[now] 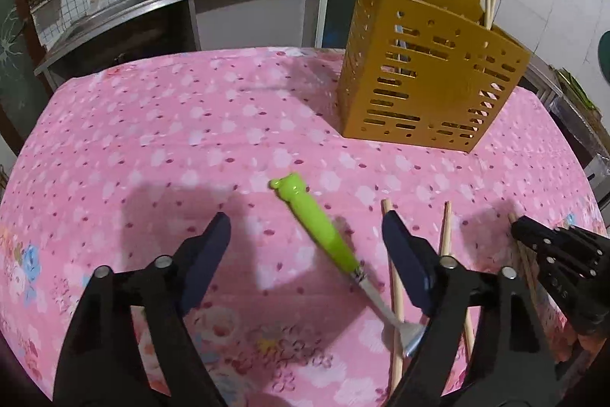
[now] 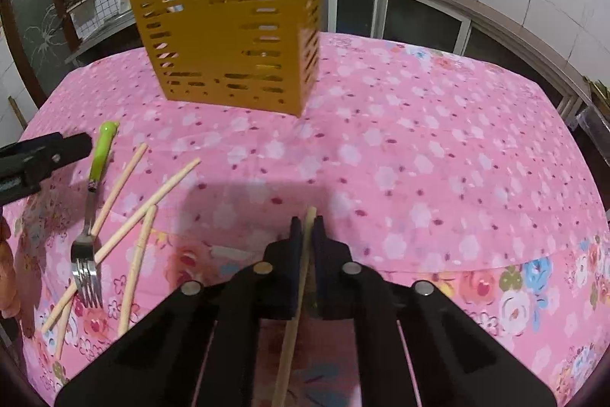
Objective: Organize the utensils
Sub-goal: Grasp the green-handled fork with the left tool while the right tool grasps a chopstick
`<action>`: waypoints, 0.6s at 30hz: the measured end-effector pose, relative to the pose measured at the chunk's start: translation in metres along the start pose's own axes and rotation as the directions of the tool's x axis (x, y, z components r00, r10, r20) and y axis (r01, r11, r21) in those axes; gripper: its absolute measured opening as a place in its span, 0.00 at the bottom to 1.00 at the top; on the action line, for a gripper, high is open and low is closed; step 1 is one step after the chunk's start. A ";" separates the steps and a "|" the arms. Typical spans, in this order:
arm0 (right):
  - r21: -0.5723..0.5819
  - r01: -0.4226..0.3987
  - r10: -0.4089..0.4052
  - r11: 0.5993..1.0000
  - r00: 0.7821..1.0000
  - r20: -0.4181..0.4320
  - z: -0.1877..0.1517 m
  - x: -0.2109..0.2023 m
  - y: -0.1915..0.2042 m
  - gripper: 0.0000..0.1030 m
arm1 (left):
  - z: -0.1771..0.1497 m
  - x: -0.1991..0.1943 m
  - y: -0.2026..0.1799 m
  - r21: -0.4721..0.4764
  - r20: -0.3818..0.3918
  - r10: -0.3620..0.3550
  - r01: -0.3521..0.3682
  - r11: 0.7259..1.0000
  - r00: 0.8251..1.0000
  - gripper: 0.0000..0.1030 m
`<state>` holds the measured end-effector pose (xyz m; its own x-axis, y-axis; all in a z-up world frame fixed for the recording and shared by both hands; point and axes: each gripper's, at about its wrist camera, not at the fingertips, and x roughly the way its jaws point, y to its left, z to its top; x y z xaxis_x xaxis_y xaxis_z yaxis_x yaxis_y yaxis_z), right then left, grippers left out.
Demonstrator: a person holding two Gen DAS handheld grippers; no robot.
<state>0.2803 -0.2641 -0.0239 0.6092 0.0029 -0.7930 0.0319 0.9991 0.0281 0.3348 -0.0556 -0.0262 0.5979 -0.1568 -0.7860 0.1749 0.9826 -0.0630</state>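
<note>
Gripping one chopstick, hovering over the fork

Pointing steeply down at the desk (image 1: 152, 124), the left tongs (image 1: 307, 235) stand wide apart with nothing pressed between the pads; the fork (image 1: 324, 235) lies in the gap between them, untouched; the right tongs (image 2: 307, 227) also tilt downward, their jaws closed tight on a single chopstick (image 2: 301, 277), whose pale tip pokes out just past the pads.

The fork has a bright green plastic handle with a rounded knob at its end and a bare steel neck and tines; in the left wrist view its long axis runs diagonally, handle toward the far left, tines toward the near right, where they lie across loose chopsticks (image 1: 396, 292) on the pink flowered cloth; the held chopstick runs along the right tongs, its tip pointing away toward the yellow holder (image 2: 232, 37).

That slotted holder stands upright near the far side of the desk, with chopsticks and a wooden handle sticking up out of it.
</note>
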 end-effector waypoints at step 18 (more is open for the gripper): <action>0.106 -0.050 0.059 0.993 0.995 -0.081 0.012 0.012 -0.012 0.06 | 0.022 0.044 0.000 -0.018 -0.135 -0.018 0.016 1.000 0.991 0.29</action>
<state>0.2967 -0.2763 -0.0266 0.5442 0.0653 -0.8364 0.0846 0.9876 0.1321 0.3789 -0.0649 -0.0474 0.4832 -0.1595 -0.8608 0.1704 0.9816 -0.0862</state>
